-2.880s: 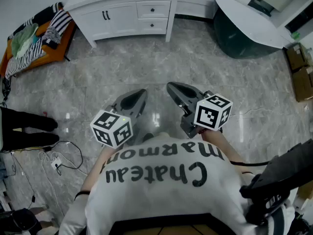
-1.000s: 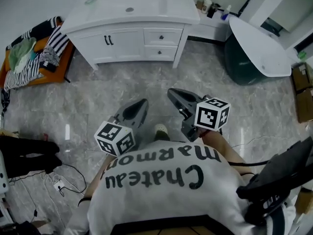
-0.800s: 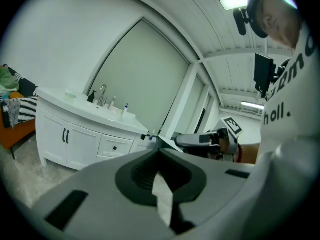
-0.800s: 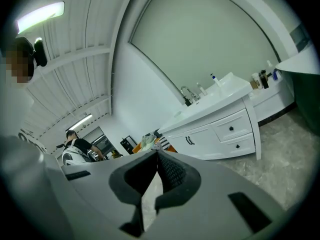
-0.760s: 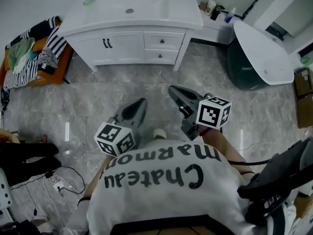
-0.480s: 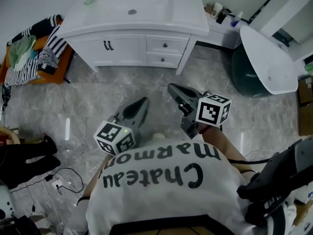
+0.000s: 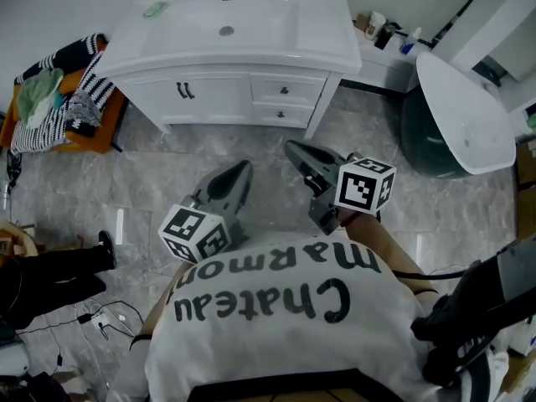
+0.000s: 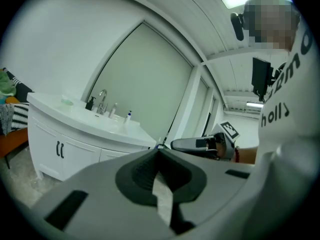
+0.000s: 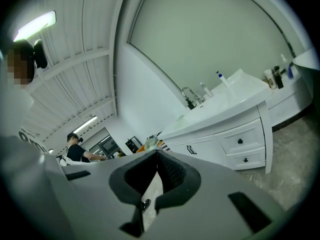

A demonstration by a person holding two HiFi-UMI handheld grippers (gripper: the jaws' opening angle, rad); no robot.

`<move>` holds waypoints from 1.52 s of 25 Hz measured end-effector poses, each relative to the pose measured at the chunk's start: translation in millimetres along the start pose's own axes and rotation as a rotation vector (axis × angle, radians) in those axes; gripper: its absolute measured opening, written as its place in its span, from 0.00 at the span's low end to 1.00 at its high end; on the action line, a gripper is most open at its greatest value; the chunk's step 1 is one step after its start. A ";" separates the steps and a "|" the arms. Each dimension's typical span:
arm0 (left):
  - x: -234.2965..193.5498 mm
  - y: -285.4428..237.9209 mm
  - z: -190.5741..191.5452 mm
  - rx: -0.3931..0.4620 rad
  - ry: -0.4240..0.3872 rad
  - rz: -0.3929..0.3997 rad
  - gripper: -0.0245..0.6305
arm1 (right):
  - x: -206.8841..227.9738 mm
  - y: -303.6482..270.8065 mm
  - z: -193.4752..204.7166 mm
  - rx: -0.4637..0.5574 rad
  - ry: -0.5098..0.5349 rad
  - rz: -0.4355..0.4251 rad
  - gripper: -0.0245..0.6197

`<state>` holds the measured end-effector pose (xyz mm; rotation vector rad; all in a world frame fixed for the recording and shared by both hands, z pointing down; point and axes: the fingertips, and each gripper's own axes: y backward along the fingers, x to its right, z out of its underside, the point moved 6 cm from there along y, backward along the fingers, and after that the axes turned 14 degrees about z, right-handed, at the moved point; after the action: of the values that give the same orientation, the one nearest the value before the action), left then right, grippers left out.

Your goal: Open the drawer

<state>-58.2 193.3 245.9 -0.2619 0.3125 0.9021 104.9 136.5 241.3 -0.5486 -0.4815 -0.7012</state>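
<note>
At the tips of the right gripper (image 9: 156, 153), the grey fingers are pressed together with nothing between them. Those of the left gripper (image 8: 159, 149) meet the same way, also empty. Both grippers are held side by side in front of the person's chest and point roughly level over the grey marbled floor tiles (image 7: 159, 162).

Beyond them, well apart from either tip, stands the white vanity cabinet (image 7: 159, 99) with its glossy white worktop (image 7: 276, 36) and sunken basin. On the cabinet's right side are two small white drawers, one above the other: the upper drawer (image 7: 285, 90) and the lower drawer (image 7: 281, 114). Each has a single dark knob, and both sit flush and closed. To their left is a pair of doors with dark handles (image 7: 184, 91).

The step in hand looks like the approach — no drawer has been touched or opened, and the task does not say which of the two is meant.

The next move calls for closing the remaining gap to the cabinet front. One gripper, probably the right, which is nearer the drawer side, must then spread its fingers and come down to knob height. The knob is small, so the fingers need careful lining up before they close on it and draw straight back.
</note>
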 end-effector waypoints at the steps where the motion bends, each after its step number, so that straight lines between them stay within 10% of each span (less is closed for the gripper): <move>1: -3.5 0.0 -1.0 0.004 0.016 -0.003 0.05 | 1.2 -2.3 -2.5 0.009 -0.002 0.003 0.05; 13: -76.1 -32.1 -28.4 0.008 0.049 0.135 0.05 | 21.0 -43.8 -36.4 0.174 -0.117 0.023 0.05; 28: -197.1 -93.4 -75.5 -0.168 0.079 0.313 0.05 | 63.1 -140.9 -73.2 0.208 -0.230 0.269 0.05; 38: -244.0 -108.7 -98.4 -0.126 -0.012 0.404 0.05 | 96.1 -166.5 -78.1 0.298 -0.151 0.487 0.05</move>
<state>-128.1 -82.5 255.8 -0.3152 0.3027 1.3240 68.9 -62.3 288.7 -0.4154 -0.5558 -0.1188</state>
